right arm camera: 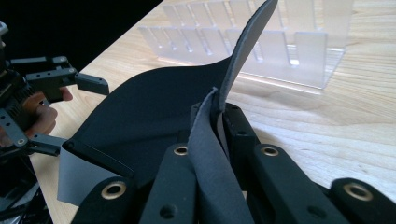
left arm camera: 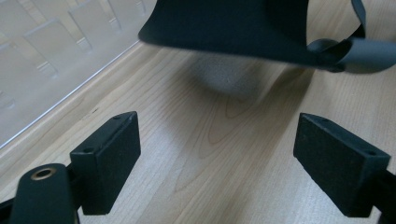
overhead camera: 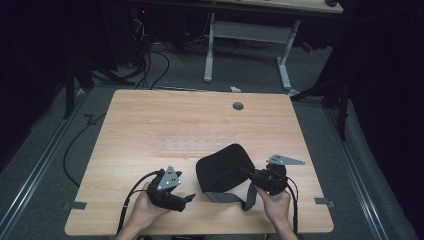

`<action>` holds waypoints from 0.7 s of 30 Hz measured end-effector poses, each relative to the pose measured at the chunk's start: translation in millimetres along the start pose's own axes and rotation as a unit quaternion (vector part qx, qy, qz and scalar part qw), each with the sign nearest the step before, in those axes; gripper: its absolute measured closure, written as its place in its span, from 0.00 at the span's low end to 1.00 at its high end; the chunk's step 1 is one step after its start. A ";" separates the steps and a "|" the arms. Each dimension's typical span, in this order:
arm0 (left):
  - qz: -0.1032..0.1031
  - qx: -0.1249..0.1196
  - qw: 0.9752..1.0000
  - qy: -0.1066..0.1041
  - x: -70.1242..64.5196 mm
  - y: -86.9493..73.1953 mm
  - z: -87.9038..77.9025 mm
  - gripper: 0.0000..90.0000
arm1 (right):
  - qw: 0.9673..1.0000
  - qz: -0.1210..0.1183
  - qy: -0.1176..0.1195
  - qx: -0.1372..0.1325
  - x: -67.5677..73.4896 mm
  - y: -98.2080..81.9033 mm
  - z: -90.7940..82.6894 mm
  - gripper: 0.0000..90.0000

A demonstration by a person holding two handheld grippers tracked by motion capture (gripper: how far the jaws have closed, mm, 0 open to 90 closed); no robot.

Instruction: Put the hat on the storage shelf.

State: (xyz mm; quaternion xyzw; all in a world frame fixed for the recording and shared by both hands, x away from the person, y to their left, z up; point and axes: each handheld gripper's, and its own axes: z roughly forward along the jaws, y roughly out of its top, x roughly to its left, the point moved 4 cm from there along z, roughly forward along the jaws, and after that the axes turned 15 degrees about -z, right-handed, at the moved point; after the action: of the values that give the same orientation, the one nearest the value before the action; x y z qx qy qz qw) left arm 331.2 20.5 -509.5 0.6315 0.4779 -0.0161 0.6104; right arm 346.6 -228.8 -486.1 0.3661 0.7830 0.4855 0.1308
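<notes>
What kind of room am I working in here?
Probably a lab or recording workspace, not a home: a bare wooden table with a cable grommet, an adjustable-frame desk behind it, loose cables on grey carpet, and dark curtains at the sides.

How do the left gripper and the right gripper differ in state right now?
The left gripper stands open with nothing but bare table between its jaws; the right gripper is shut on the black fabric piece. The left gripper sits apart from the fabric, pointing toward it, while the right gripper lifts one edge of it. Both are hand-held near the table's front edge.
</notes>
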 end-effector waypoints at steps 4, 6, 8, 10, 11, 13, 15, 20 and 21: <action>0.004 -0.002 1.000 -0.003 -2.6 0.9 -0.9 0.17 | 1.000 -0.001 0.007 0.004 3.7 1.6 5.9 0.94; 0.005 -0.002 1.000 -0.003 -2.8 0.9 -1.0 0.17 | 1.000 -0.002 0.010 0.005 5.1 2.1 8.3 0.94; 0.010 -0.002 1.000 0.002 -3.4 0.1 -0.3 0.17 | 1.000 -0.002 0.012 0.006 6.1 2.4 9.4 0.94; 0.016 -0.002 1.000 0.006 -4.7 -0.7 0.3 0.17 | 1.000 0.003 0.017 0.007 7.5 3.9 11.6 0.94; 0.016 -0.002 1.000 0.006 -4.7 -0.7 0.3 0.17 | 1.000 0.003 0.017 0.007 7.5 3.9 11.6 0.94; 0.019 -0.005 1.000 0.007 -5.8 -0.1 0.8 0.17 | 1.000 0.001 0.020 0.009 8.2 4.8 13.1 0.94; 0.019 -0.008 1.000 0.005 -6.9 1.2 1.0 0.17 | 1.000 -0.003 0.022 0.016 10.5 5.6 15.1 0.94; 0.025 -0.017 1.000 0.005 -7.8 2.4 0.4 0.17 | 0.999 -0.004 0.028 0.025 11.8 6.6 17.3 0.93; 0.030 -0.017 0.999 0.006 -7.3 2.1 -0.1 0.17 | 0.999 -0.003 0.028 0.028 12.5 6.7 17.7 0.93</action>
State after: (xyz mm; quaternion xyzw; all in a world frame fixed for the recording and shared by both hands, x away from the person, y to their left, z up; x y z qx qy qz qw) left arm 328.6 16.8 -503.4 0.6348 0.4629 0.0144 0.6186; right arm 350.8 -206.6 -487.3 0.3532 0.8007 0.4734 0.1002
